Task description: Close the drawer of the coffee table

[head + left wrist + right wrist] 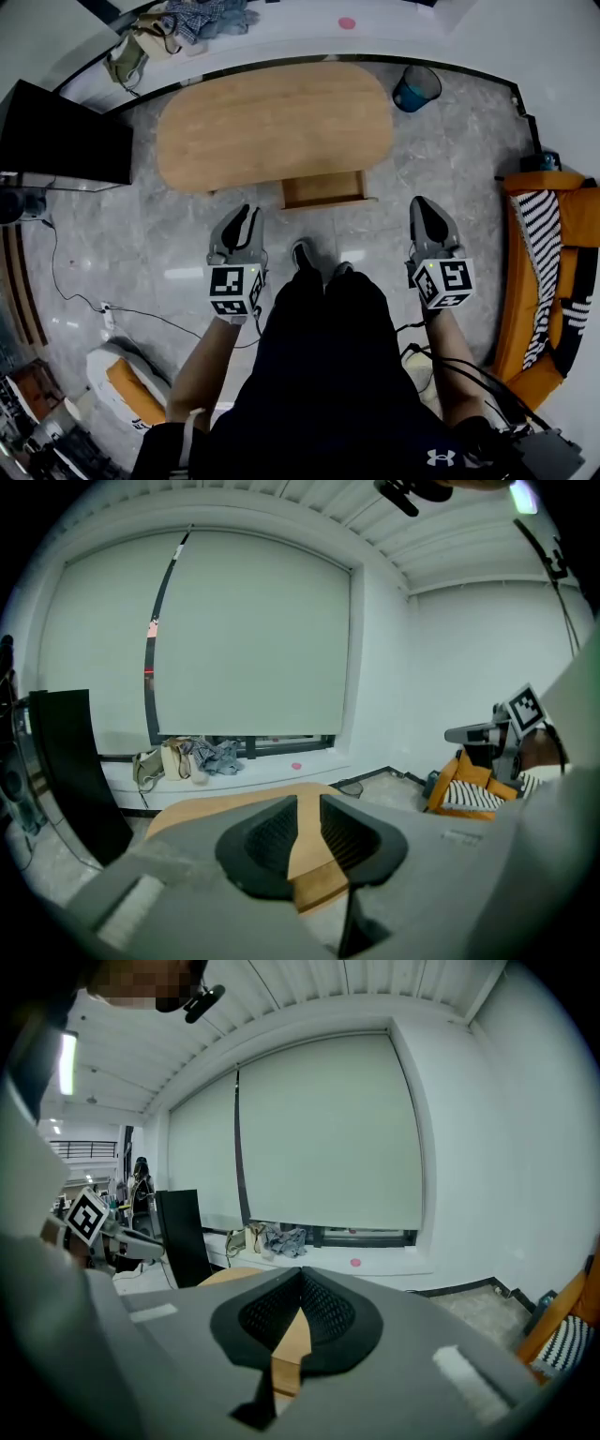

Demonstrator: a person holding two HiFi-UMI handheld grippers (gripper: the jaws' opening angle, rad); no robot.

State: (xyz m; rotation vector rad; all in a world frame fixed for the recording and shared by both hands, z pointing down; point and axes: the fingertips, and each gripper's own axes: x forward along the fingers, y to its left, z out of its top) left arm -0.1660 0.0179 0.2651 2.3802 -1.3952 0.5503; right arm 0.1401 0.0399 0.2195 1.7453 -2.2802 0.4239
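Head view looks down on the oval wooden coffee table [272, 122], with its drawer [323, 190] pulled out toward the person's feet. The left gripper [246, 217] hovers near the drawer's left side, jaws slightly apart with nothing between them. The right gripper [424, 208] hangs off to the drawer's right, jaws pressed together and empty. An orange striped chair [548, 272] stands at the far right.
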